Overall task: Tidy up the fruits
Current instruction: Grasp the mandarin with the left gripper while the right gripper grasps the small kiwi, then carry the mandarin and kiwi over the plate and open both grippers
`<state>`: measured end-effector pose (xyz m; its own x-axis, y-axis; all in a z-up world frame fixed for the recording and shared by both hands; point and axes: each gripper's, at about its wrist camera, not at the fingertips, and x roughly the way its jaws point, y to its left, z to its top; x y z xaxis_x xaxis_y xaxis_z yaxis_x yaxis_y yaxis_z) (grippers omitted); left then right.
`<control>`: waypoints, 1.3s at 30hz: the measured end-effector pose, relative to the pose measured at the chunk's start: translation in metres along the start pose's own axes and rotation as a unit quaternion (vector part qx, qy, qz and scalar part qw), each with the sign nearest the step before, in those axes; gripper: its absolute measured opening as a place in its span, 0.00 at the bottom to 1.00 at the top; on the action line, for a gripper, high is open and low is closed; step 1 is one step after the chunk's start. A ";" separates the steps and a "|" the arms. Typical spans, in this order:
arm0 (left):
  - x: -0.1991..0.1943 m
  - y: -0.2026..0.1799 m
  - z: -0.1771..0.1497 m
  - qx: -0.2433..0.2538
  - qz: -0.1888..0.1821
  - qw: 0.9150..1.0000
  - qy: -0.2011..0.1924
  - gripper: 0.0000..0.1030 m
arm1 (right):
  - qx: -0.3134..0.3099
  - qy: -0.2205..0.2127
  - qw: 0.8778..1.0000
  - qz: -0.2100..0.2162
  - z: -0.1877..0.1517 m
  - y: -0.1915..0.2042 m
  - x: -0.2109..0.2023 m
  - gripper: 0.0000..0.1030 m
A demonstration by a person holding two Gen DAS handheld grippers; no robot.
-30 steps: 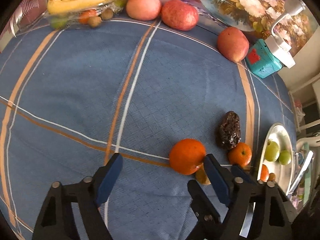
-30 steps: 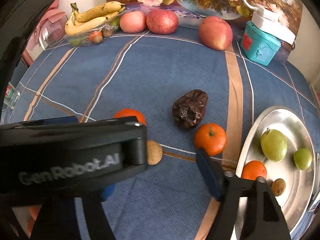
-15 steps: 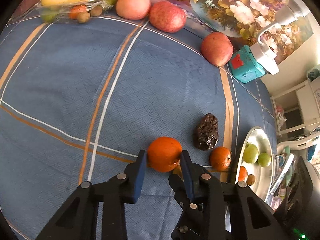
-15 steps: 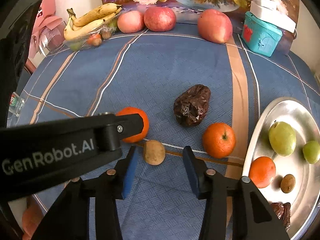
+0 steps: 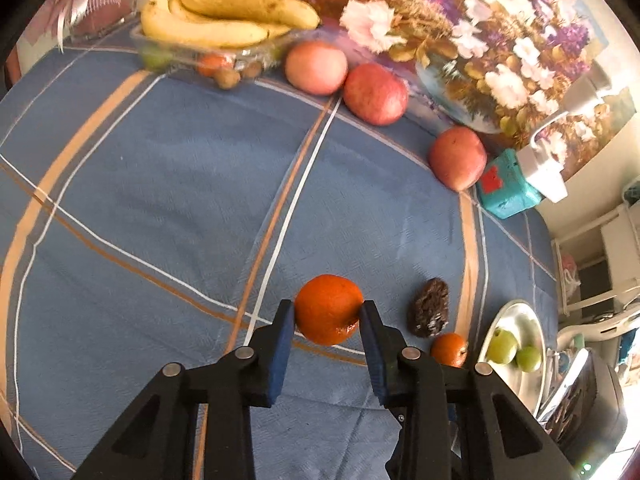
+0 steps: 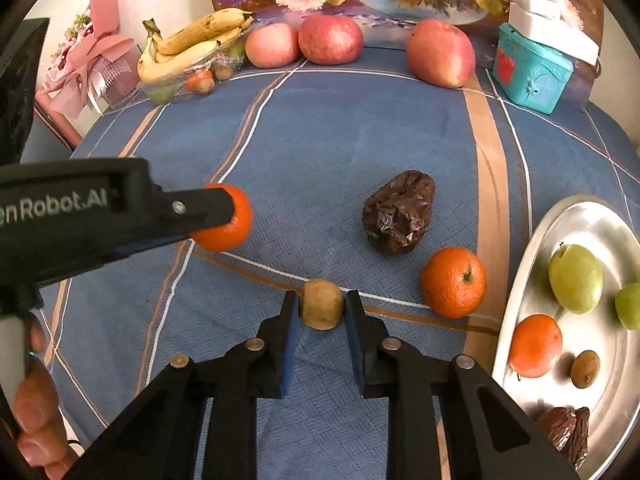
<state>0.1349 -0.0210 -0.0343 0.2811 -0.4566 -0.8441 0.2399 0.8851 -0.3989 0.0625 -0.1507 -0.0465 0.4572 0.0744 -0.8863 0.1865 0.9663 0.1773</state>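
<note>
My left gripper (image 5: 327, 316) is shut on a large orange (image 5: 329, 314) and holds it above the blue cloth; the orange also shows in the right wrist view (image 6: 228, 220). My right gripper (image 6: 321, 307) is shut on a small brown kiwi-like fruit (image 6: 322, 309) at the cloth. A second orange (image 6: 453, 282) and a dark wrinkled date (image 6: 398, 212) lie loose to the right. A silver plate (image 6: 592, 220) at the right edge holds two green fruits, an orange, a small brown fruit and dates.
Three red apples (image 6: 330, 39) line the back edge beside a clear tray of bananas (image 6: 192, 46) and small fruits. A teal box (image 6: 530, 70) with a white charger stands at the back right. A flower painting leans behind them.
Both grippers closed from open: the left on the large orange, which it has raised, the right on the small brown fruit.
</note>
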 end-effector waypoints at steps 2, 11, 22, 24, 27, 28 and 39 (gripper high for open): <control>-0.006 -0.003 0.000 0.005 -0.004 1.000 -0.006 0.34 | 0.002 -0.008 1.000 0.002 0.001 -0.002 -0.006 0.23; -0.028 -0.033 -0.001 0.038 -0.013 0.999 -0.028 0.34 | 0.025 -0.042 0.999 0.003 0.003 -0.020 -0.038 0.23; -0.015 -0.105 -0.027 0.127 -0.052 0.990 0.011 0.34 | 0.145 -0.063 0.981 -0.116 -0.018 -0.124 -0.082 0.23; -0.010 -0.120 -0.038 0.149 -0.059 0.987 0.024 0.34 | 0.173 -0.059 0.974 -0.135 -0.024 -0.146 -0.086 0.23; 0.001 -0.142 -0.056 0.181 -0.068 0.980 0.049 0.34 | 0.213 -0.047 0.963 -0.159 -0.036 -0.178 -0.090 0.23; 0.005 -0.150 -0.061 0.192 -0.070 0.977 0.060 0.34 | 0.220 -0.043 0.961 -0.163 -0.038 -0.182 -0.090 0.23; 0.019 -0.161 -0.070 0.203 -0.075 0.972 0.089 0.36 | 0.237 -0.041 0.957 -0.162 -0.047 -0.198 -0.093 0.27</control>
<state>0.0363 -0.1654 -0.0111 0.0589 -0.5235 -0.8500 0.6223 0.6850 -0.3788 -0.0577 -0.3374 -0.0190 0.3722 -0.2488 -0.8942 0.6942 0.7141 0.0902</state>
